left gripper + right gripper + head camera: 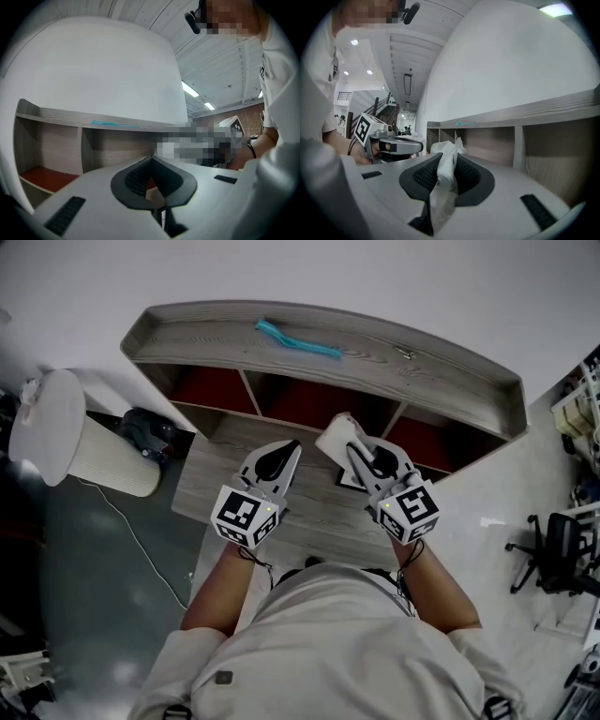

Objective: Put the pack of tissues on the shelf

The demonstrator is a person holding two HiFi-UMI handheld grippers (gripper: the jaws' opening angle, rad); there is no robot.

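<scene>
The pack of tissues [337, 437] is a white soft plastic packet, held up in front of the grey wooden shelf [431, 367]. My right gripper [352, 450] is shut on it. In the right gripper view the wrapper [444, 180] is pinched between the dark pads [423, 176] and sticks out past the right gripper [447, 157] tips, with the shelf [525, 112] compartments straight ahead. My left gripper [284, 456] hovers beside it to the left, shut and holding nothing. In the left gripper view the left gripper [151, 161] points at the shelf's [56, 115] left compartments with red floors.
A teal object [295, 338] lies on the shelf's top board. A low wooden surface [211, 479] lies under both grippers. A white cylindrical bin [66, 437] and a dark object [145, 432] stand at the left; an office chair [558, 554] stands at the right.
</scene>
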